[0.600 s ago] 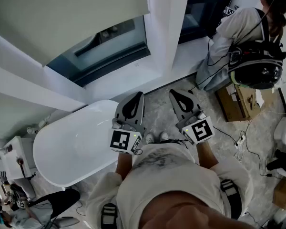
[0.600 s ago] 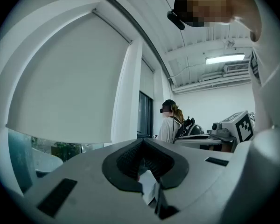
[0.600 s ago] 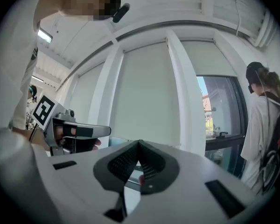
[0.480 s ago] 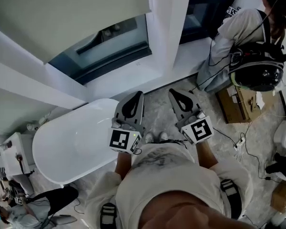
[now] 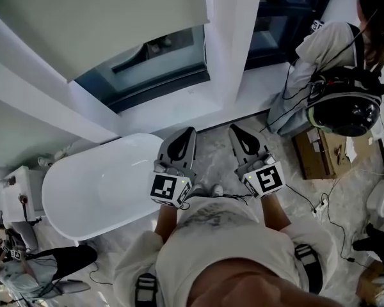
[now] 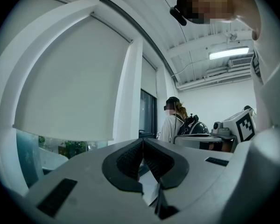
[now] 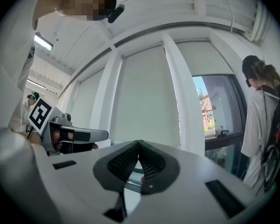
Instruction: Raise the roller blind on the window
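Note:
A pale roller blind (image 5: 83, 15) covers most of the window, its bottom edge a little above the dark glass (image 5: 147, 66) and sill. The same blind (image 6: 70, 87) fills the left gripper view, and the blind (image 7: 144, 101) shows again in the right gripper view. My left gripper (image 5: 191, 133) and right gripper (image 5: 233, 129) are held side by side at chest height, pointing at the window, well short of it. Both are shut with nothing between the jaws. The left gripper (image 6: 143, 142) and right gripper (image 7: 139, 143) show tips pressed together. I see no pull cord.
A white bathtub (image 5: 89, 190) lies at the left below the window. A white pillar (image 5: 233, 37) divides the windows. A person with a backpack (image 5: 342, 101) stands at the right beside cardboard boxes (image 5: 320, 149) and cables. A seated person (image 5: 25, 274) is at bottom left.
The head view has shifted slightly, so the scene sits a bit lower and to the right. Both grippers stay shut and side by side, nearly unmoved.

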Tool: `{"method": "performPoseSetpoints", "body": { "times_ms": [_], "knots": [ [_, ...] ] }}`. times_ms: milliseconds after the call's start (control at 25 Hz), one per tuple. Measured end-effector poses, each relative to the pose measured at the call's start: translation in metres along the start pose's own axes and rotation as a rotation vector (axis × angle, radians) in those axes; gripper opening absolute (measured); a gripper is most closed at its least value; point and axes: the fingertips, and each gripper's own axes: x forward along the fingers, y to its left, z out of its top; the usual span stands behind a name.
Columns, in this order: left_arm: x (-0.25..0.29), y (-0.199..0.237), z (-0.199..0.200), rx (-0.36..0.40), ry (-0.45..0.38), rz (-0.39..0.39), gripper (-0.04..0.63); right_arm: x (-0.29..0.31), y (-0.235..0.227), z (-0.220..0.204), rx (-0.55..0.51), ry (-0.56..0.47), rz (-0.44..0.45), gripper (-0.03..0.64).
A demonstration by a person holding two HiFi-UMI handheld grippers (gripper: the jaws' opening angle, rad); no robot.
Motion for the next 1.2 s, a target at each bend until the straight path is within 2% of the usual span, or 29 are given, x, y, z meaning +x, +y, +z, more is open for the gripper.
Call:
{"method": "performPoseSetpoints", "body": {
  "times_ms": [440, 760, 1200],
  "knots": [
    [0.019, 0.013, -0.004, -0.002, -0.011, 0.025, 0.008, 0.022, -0.010, -0.006, -0.011, 0.017, 0.015, 0.061],
    [0.044, 0.052, -0.010, -0.018, -0.008, 0.031, 0.008, 0.064, -0.023, -0.011, -0.023, 0.033, 0.001, 0.061],
    [0.092, 0.101, -0.015, -0.027, 0.014, -0.032, 0.008, 0.127, -0.049, -0.012, -0.029, 0.048, -0.078, 0.061]
  ]
}}
